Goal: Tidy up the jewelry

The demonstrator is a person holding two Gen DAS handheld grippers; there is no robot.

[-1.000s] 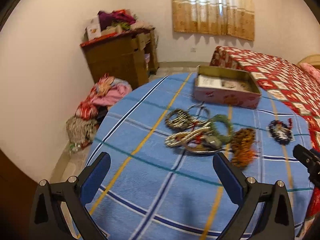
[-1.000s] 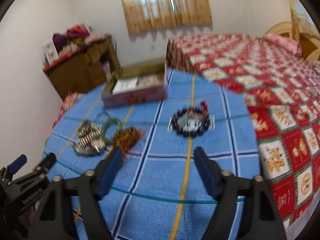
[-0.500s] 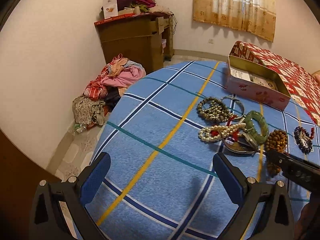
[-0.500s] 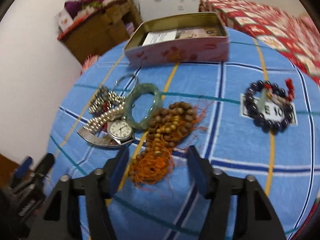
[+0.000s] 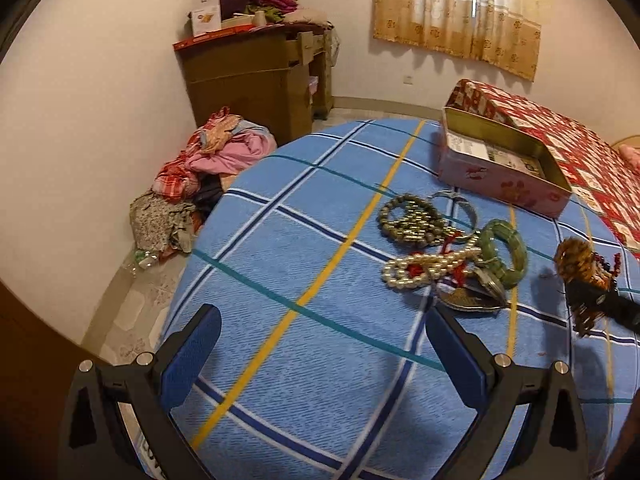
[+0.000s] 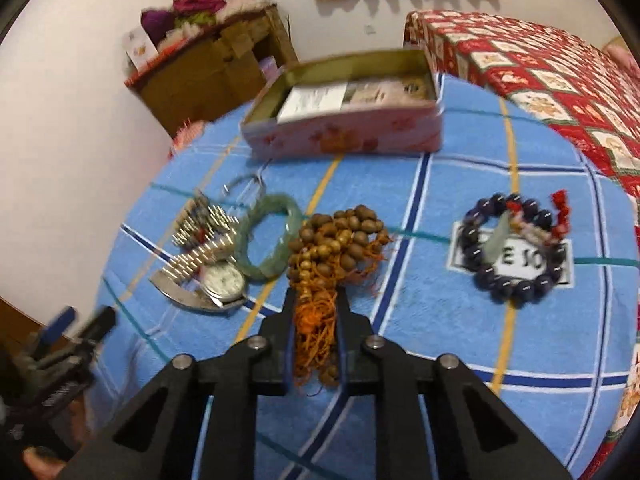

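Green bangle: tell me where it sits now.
In the right wrist view the green bangle lies left of centre, between the wristwatch and the wooden bead bracelet.

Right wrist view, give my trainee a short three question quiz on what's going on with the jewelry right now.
1. True or false: the right gripper is shut on the brown bead necklace.
2. Which lies nearest the pink tin? A) dark blue bead bracelet B) green bangle C) watch
3. Fill in: the left gripper is ___ and holds nothing.

Key: 1 true; 2 B; 3 open.
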